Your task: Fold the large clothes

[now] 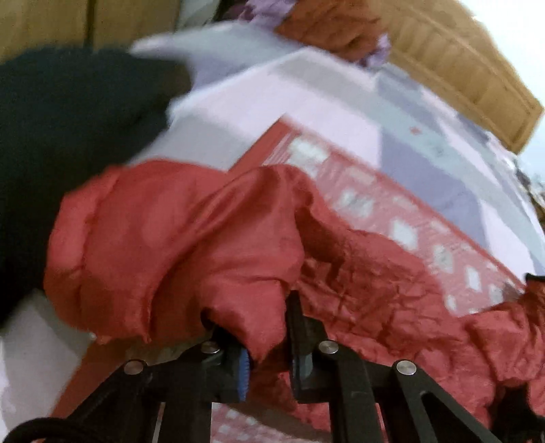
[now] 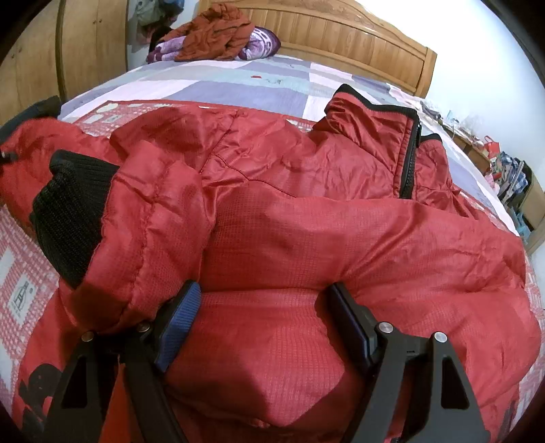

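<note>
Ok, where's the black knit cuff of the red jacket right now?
In the right wrist view the black knit cuff sits at the left, ending a sleeve folded across the red jacket, just up-left of the right gripper.

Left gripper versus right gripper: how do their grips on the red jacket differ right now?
The left gripper is shut, pinching a thin fold of the red jacket; the right gripper stands wide, straddling a puffy bulge. The left view is blurred, the right sharp. Both are at the same jacket on the bed.

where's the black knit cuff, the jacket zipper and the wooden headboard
black knit cuff point(image 2: 68, 211): right wrist view, middle of the ribbing
jacket zipper point(image 2: 410, 153): right wrist view, its black teeth strip
wooden headboard point(image 2: 340, 30): right wrist view, slatted panel
</note>
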{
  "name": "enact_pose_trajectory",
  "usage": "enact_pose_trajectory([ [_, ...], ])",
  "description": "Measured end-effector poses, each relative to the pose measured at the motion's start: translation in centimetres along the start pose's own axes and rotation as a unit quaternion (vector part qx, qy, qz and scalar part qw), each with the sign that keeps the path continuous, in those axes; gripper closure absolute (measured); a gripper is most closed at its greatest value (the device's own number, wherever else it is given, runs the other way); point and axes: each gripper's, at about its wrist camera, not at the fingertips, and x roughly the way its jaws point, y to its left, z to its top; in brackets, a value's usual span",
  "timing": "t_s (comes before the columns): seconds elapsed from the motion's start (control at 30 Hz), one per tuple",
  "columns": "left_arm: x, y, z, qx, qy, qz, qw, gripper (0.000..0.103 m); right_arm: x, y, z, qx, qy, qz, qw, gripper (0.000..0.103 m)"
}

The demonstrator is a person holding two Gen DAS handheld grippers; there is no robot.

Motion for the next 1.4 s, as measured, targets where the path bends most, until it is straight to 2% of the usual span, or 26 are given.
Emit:
enact_pose_trajectory([
  [0.1, -3.7, -2.4, 1.5, 0.026, -0.047, -0.022, 0.9983, 0.092, 0.0, 0.0, 0.0, 0.0, 0.0, 0.001, 1.0, 0.023],
  [0.2, -6.9, -5.6, 2.6, 0.05, -0.076, -0.056, 0.9943, 0.092, 0.1, 0.1, 0.1, 0.001, 0.001, 0.001, 1.0, 0.023],
  [0.27, -8.9, -8.9, 3.0, 0.086, -0.096, -0.076, 0.9887, 0.092, 0.1, 0.1, 0.2, 0.0, 0.003, 0.0, 1.0, 0.023],
  [0.37, -11.2, -14.7, 3.1, 0.148, -0.115, -0.112, 0.9758, 0.092, 0.2, 0.2, 0.5, -0.001, 0.01, -0.001, 1.0, 0.023],
  [0.53, -12.6, -25.2, 0.5, 0.235, -0.111, -0.171, 0.9504, 0.092, -0.5, -0.4, 1.7, 0.005, 0.025, 0.019, 0.999, 0.024],
  [0.63, -11.6, -30.7, -2.6, 0.272, -0.091, -0.192, 0.9383, 0.092, -3.1, -2.6, 1.9, 0.037, 0.001, 0.033, 0.999, 0.024],
  [0.73, -9.8, -35.4, -6.5, 0.303, -0.063, -0.2, 0.9296, 0.092, -6.8, -6.9, 1.0, 0.07, -0.036, 0.008, 0.997, 0.024],
  [0.9, -5.8, -41.3, -13.4, 0.33, -0.008, -0.193, 0.924, 0.093, -10.5, -14.4, -1.6, 0.065, -0.042, -0.056, 0.995, 0.024],
  [1.0, -3.3, -43.8, -17.6, 0.369, 0.02, -0.157, 0.9158, 0.093, -12.3, -18.8, -3.4, 0.059, -0.038, -0.082, 0.994, 0.024],
  [1.03, -2.3, -44.8, -19.4, 0.391, 0.027, -0.136, 0.9097, 0.093, -12.8, -20.2, -4.0, 0.063, -0.034, -0.087, 0.994, 0.024],
  [1.07, -1.6, -45.7, -21.0, 0.413, 0.036, -0.119, 0.9021, 0.089, -13.1, -21.6, -4.8, 0.067, -0.031, -0.092, 0.993, 0.024],
  [1.13, -1.1, -46.5, -23.5, 0.45, 0.038, -0.098, 0.8867, 0.073, -13.9, -23.9, -5.8, 0.076, -0.025, -0.104, 0.991, 0.024],
  [1.2, -1.7, -46.9, -25.3, 0.482, 0.026, -0.088, 0.8716, 0.045, -14.5, -25.7, -6.6, 0.09, -0.02, -0.108, 0.99, 0.024],
  [1.27, -3.0, -47.3, -26.6, 0.507, -0.002, -0.08, 0.8584, 0.038, -15.3, -26.9, -7.4, 0.103, -0.02, -0.106, 0.989, 0.024],
  [1.33, -4.2, -46.9, -26.8, 0.512, -0.018, -0.079, 0.8553, 0.034, -15.7, -27.6, -7.5, 0.113, -0.025, -0.1, 0.988, 0.024],
  [1.4, -5.2, -46.2, -26.7, 0.507, -0.025, -0.082, 0.8577, 0.034, -16.1, -28.0, -7.2, 0.118, -0.034, -0.098, 0.988, 0.024],
])
